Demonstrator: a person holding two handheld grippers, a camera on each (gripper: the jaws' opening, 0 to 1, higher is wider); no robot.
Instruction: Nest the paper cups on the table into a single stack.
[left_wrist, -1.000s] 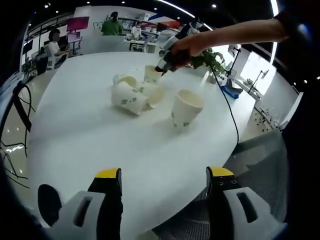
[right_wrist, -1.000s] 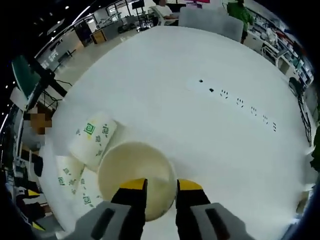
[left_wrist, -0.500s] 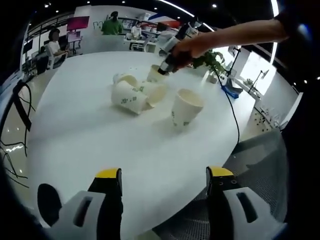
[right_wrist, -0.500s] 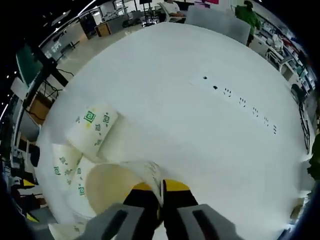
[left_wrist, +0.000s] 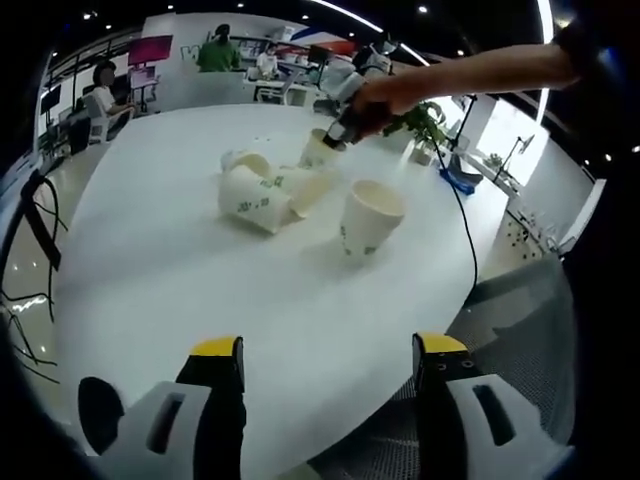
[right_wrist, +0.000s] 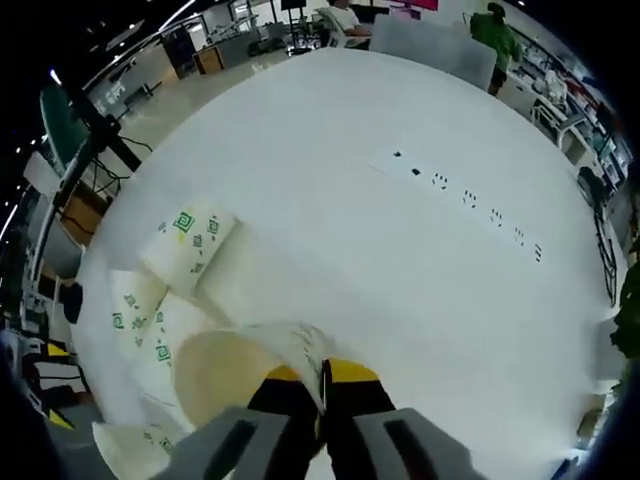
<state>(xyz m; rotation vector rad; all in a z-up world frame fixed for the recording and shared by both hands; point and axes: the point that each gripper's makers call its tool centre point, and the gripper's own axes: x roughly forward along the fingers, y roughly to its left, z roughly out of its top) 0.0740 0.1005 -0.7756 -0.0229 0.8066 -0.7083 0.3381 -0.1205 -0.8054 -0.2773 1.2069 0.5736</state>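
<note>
Several white paper cups with green prints are on the round white table. One cup stands upright to the right. A lying cup rests beside two more lying ones. Past them, my right gripper holds a tilted cup just above the table. In the right gripper view that gripper is shut on the rim of this cup, with lying cups beyond it. My left gripper hangs open over the near table edge, holding nothing.
A row of small dark marks crosses the bare white table. A potted plant sits at the far right edge, and a cable hangs from the person's arm. People sit at desks in the background.
My right gripper has shut on the rim of the cup it was over, and has lifted and tilted that cup. My left gripper stays still and open.
</note>
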